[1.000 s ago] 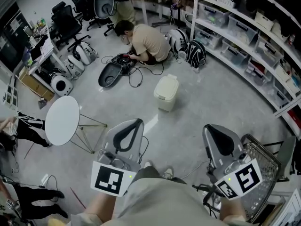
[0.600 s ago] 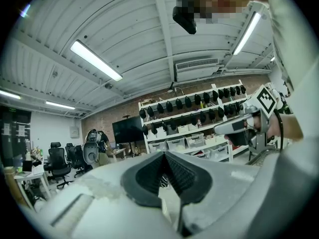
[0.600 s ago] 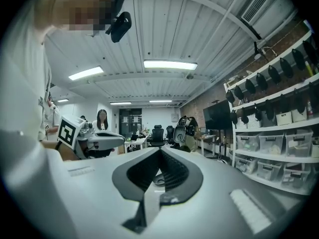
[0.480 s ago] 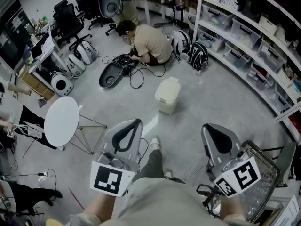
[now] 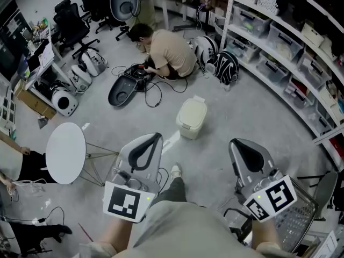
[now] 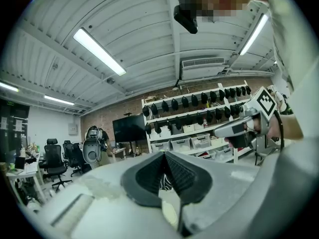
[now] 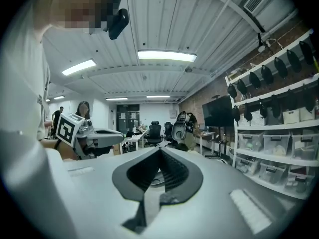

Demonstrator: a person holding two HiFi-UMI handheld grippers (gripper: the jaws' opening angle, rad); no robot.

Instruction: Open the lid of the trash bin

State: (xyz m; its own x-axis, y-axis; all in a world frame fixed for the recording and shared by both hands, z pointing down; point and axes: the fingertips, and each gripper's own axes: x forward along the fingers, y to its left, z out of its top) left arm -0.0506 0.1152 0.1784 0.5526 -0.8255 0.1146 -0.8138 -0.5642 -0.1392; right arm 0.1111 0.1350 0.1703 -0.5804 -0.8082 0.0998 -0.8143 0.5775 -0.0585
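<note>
Bin (image 5: 191,120) stands on the grey floor (image 5: 252,117) with its lid (image 5: 192,109) down, well ahead of both claws. Left claw (image 5: 152,140) and right claw (image 5: 236,144) hang side by side above the floor, each with jaws pressed together and holding nothing. Beyond the bin a person (image 5: 166,50) crouches over cables (image 5: 154,92), with shelves (image 5: 279,36) to the right

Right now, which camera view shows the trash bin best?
The head view: the whole trash bin stands on the floor, lid shut. The left gripper view gives only a pale sliver between its jaws, perhaps it; the right gripper view, nothing.
</note>
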